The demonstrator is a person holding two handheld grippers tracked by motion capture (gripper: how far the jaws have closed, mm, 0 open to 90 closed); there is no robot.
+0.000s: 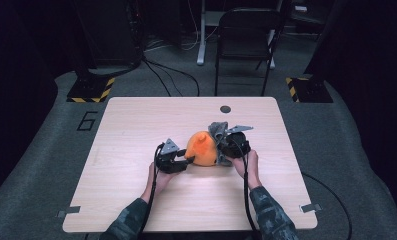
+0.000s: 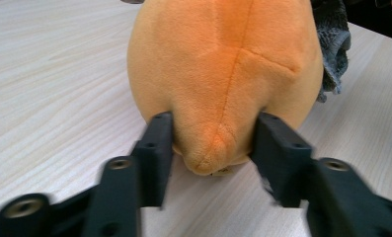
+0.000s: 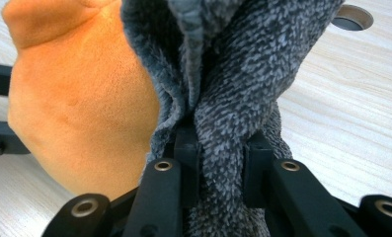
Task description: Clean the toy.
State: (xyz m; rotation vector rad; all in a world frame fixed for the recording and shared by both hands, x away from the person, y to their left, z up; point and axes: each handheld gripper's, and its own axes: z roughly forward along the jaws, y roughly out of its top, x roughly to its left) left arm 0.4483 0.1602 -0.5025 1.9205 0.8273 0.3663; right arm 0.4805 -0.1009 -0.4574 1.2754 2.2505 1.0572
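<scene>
Near the middle of a pale wooden desk (image 1: 136, 200) sits an orange plush toy (image 1: 202, 148) with a grey fuzzy cloth (image 1: 217, 131) bunched against its far right side. The left tool (image 1: 187, 160) has its jaws pressed into a seamed bulge at the toy's near end, clamped on it. The right tool (image 1: 225, 150) is clamped tight on a fold of the cloth. This looks like the pulling-apart stage: next, the right hand likely needs to draw the cloth away while the left steadies the toy. Beyond the desk lie grey carpet, trailing cables and a black folding chair (image 1: 246, 40) in a dim room.
</scene>
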